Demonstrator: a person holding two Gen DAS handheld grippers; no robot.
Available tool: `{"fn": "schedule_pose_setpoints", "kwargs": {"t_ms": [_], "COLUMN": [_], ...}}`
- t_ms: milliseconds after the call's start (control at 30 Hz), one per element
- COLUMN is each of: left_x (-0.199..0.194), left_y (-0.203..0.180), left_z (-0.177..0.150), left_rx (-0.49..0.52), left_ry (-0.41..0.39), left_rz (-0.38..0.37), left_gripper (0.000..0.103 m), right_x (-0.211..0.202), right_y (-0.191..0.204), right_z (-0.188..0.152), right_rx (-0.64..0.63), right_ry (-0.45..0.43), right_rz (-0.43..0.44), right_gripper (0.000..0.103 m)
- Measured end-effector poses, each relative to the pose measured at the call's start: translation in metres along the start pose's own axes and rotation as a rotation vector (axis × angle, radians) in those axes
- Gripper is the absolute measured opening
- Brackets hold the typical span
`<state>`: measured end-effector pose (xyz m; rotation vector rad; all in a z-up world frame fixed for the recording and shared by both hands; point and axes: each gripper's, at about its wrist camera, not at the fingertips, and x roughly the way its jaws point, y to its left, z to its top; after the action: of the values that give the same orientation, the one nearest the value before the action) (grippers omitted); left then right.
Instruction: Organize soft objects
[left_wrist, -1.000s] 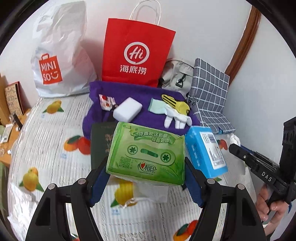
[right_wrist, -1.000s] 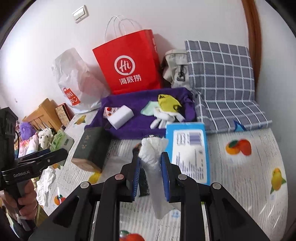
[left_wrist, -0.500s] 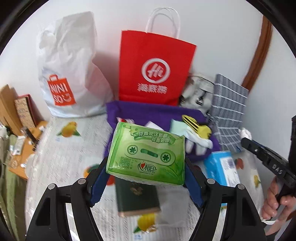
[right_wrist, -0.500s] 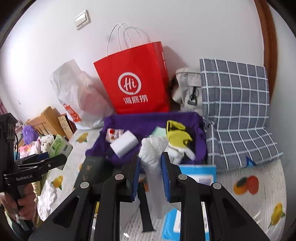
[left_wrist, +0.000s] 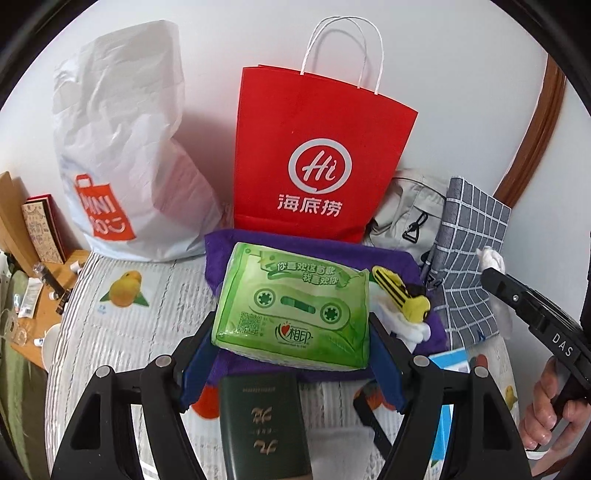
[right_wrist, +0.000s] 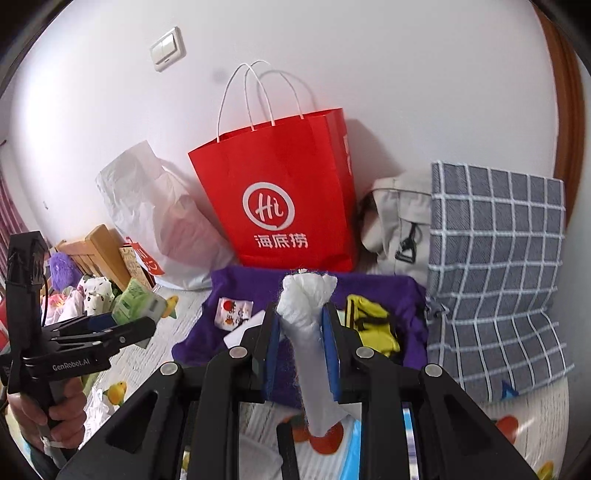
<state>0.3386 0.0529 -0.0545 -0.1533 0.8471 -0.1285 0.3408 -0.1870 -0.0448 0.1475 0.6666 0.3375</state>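
Claws number two: the left claw (left_wrist: 291, 354) stands wide, clamped on one green tissue pack (left_wrist: 293, 308) held above the purple cloth (left_wrist: 229, 251), while the right claw (right_wrist: 301, 350), nearly closed, pinches one white rolled cloth (right_wrist: 306, 317) before one red paper bag (right_wrist: 280, 192).

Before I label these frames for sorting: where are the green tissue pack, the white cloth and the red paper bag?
green tissue pack (left_wrist: 295, 310): left wrist view, cassette print.
white cloth (right_wrist: 308, 295): right wrist view, bunched top.
red paper bag (right_wrist: 280, 192): right wrist view, front panel.
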Motion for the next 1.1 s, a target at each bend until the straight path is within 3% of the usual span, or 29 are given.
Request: {"fn": "schedule_pose_setpoints", "kwargs": {"t_ms": [333, 567, 833, 1100], "left_x": [0.051, 0.083, 0.117, 0.140], "left_y": [-0.008, 0.004, 0.015, 0.023], "left_z": [0.012, 0.022, 0.024, 0.024], "left_rx": [0.000, -0.045, -0.081, -0.104], "left_ry": [0.054, 0.089, 0.148, 0.193], "left_rz": [-0.005, 0.001, -0.003, -0.009], "left_gripper": [0.073, 0.074, 0.074, 0.074], "right_x": [0.042, 0.072, 0.118, 0.144], "right_y": [-0.009, -0.022, -0.007, -0.006], "right_z": [0.004, 0.001, -0.020, -0.036], "right_rx": [-0.009, 0.007, -0.080, -0.113], "right_ry": [0.038, 0.122, 0.271, 0.363], "right_rz": [0.027, 0.058, 0.090, 0.078], "right_gripper": [0.024, 0.024, 0.024, 0.024]}}
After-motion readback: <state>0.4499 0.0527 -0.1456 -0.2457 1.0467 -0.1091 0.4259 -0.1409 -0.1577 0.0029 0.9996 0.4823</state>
